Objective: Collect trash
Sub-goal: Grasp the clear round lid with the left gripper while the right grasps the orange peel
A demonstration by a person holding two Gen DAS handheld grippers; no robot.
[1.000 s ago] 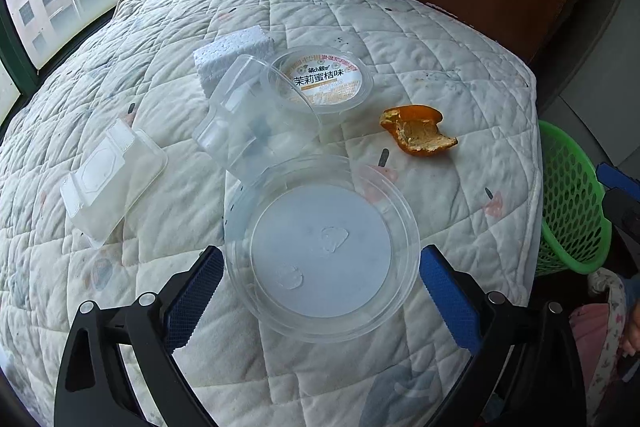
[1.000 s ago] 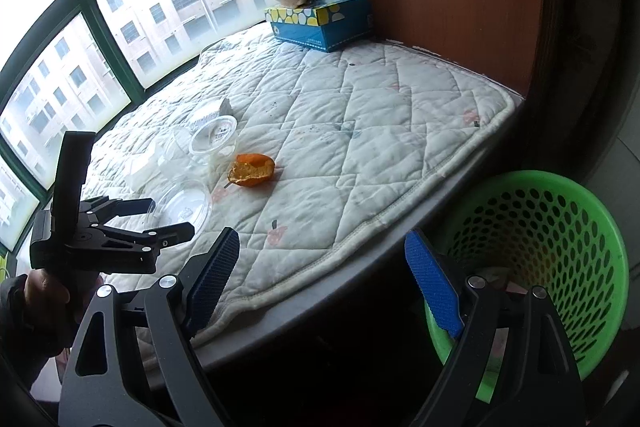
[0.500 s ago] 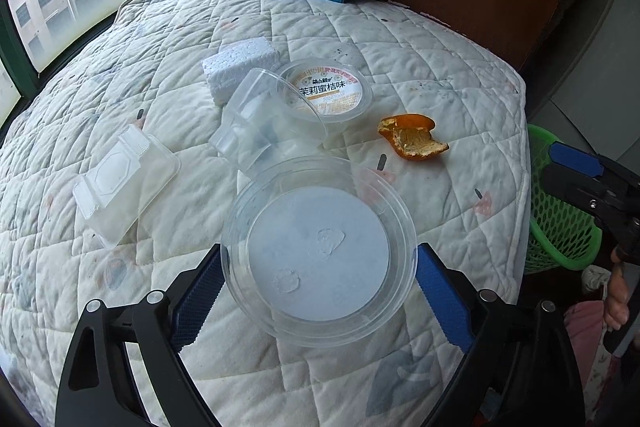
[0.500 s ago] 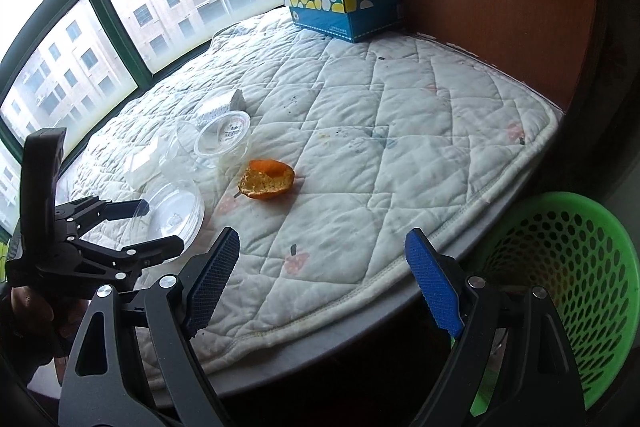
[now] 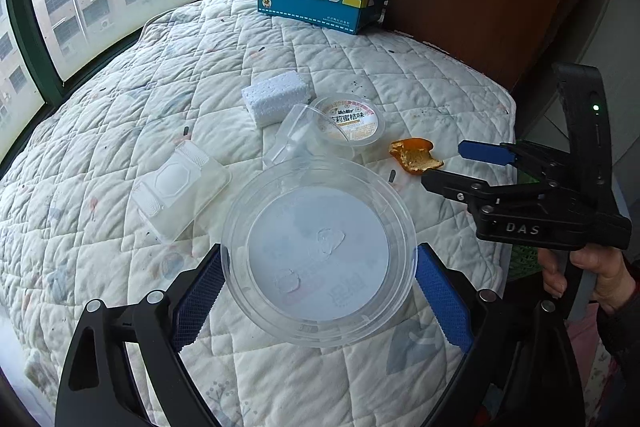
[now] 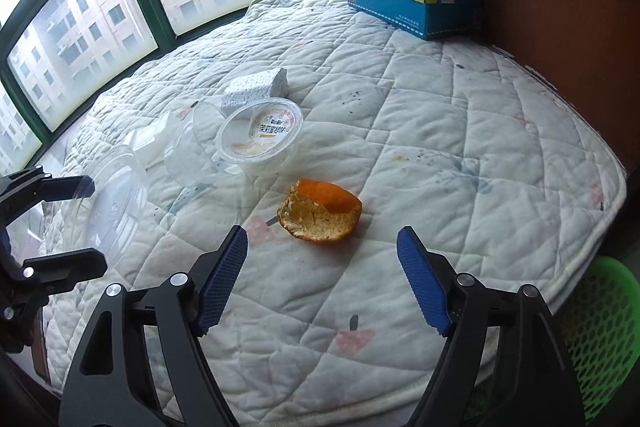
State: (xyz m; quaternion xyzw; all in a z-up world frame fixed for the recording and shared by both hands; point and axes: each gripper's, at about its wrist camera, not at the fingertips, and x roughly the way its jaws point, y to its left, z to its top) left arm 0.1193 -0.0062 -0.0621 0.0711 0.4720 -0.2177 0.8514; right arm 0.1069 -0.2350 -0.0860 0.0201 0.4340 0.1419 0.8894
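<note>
Left gripper [image 5: 318, 285] is clamping the clear round lid [image 5: 318, 255] between its pads above the quilt [image 5: 120, 115], while right gripper [image 6: 322, 281], jaws apart and just been closing, is hovering empty just short of the orange peel [image 6: 320, 213], green basket [image 6: 596, 339] beside the bed.

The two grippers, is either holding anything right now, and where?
The left gripper grips the clear round container across its rim, on opposite sides. The right gripper holds nothing.
</note>
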